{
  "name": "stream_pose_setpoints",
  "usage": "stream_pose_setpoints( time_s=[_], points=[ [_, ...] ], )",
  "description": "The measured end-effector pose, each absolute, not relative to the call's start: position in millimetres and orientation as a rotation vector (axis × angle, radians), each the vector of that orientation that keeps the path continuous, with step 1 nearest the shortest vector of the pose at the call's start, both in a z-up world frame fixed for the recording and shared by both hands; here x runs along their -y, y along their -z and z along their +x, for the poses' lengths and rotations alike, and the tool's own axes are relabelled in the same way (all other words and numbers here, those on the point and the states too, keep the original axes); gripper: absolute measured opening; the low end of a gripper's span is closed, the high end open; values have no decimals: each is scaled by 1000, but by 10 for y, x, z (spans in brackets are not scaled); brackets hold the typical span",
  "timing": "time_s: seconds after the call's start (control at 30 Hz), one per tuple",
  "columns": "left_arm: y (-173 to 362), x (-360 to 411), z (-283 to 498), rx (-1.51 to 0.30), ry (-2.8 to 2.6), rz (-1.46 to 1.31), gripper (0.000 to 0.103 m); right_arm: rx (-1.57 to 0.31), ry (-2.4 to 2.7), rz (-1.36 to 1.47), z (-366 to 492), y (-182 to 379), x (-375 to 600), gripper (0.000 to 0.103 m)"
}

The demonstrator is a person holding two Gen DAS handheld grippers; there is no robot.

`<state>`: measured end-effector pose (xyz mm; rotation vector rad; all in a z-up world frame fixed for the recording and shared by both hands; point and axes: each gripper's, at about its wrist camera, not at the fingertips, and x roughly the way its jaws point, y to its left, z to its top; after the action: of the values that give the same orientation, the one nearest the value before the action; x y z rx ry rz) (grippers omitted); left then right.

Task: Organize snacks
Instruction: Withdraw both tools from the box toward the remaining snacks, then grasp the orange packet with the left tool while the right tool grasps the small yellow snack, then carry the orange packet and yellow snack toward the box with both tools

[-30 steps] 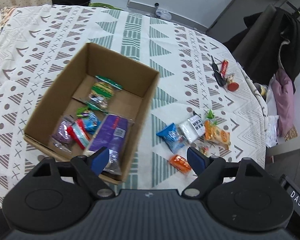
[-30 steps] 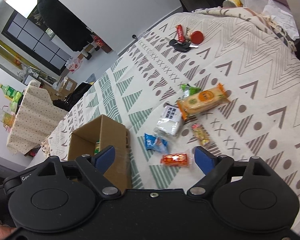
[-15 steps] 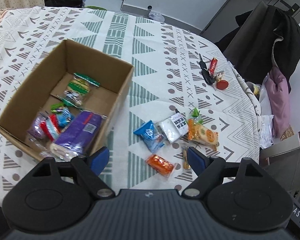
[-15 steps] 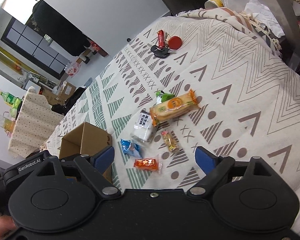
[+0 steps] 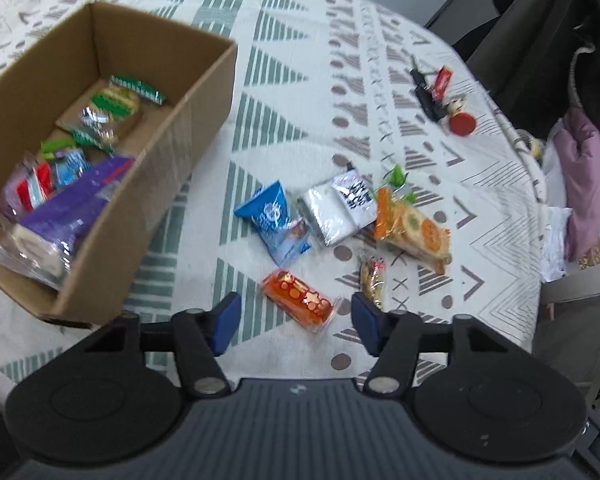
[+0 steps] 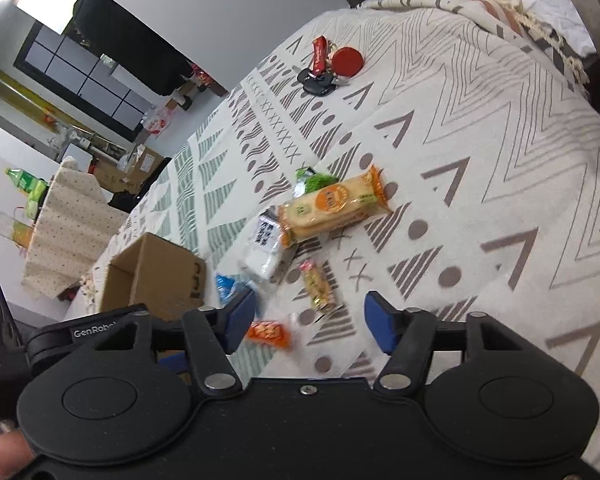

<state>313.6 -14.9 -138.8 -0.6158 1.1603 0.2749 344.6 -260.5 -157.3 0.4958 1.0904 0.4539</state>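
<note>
- Left wrist view now sits closer to the patterned tablecloth (image 5: pixel 284 92) than half a second ago: the small orange packet (image 5: pixel 298 298) has gone from ahead of the left gripper (image 5: pixel 294 318) to lying right between its blue fingertips (image 5: pixel 226 316), untouched.
- Its jaws are spread wide and hold nothing; it tilts down over the cloth.
- Cardboard box (image 5: pixel 188 120), left of that orange packet, holds a purple pack (image 5: pixel 66 210) and several small wrapped snacks.
- Beyond the orange packet lie a blue packet (image 5: pixel 274 218), a white pouch (image 5: pixel 340 208), an orange biscuit pack (image 5: pixel 414 230) and a slim candy wrapper (image 5: pixel 374 280), perhaps yellow, since it is blurred.
- Right gripper (image 6: pixel 310 318) has also come lower toward the cloth, jaws gaping and empty, with the orange packet (image 6: pixel 268 334) near its left fingertip.
- Keys (image 6: pixel 328 66) lie well beyond the snacks.
</note>
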Motion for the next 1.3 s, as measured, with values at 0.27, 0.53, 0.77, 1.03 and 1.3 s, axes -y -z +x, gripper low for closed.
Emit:
stream_pose_setpoints(
  time_s=[0.27,0.53,0.77,1.03,1.3],
  points=[
    [1663,169,3304,-1206,-349,-654,45,-1162,-491,487,3554,1930,2529,52],
    [1900,258,3436,-1236,-388,-669,41,-1193,-545,461,3625,2089,2434,52],
    [1915,183,3414,-1264,-424,-644,17,-1199,-592,412,3693,2098,2271,52],
    [1819,165,3400,-1270,-384,-599,17,-1183,-571,324,3764,2107,2137,35],
    [1662,141,3303,-1254,-331,-582,17,-1201,-542,319,3640,2041,2227,21]
  ],
)
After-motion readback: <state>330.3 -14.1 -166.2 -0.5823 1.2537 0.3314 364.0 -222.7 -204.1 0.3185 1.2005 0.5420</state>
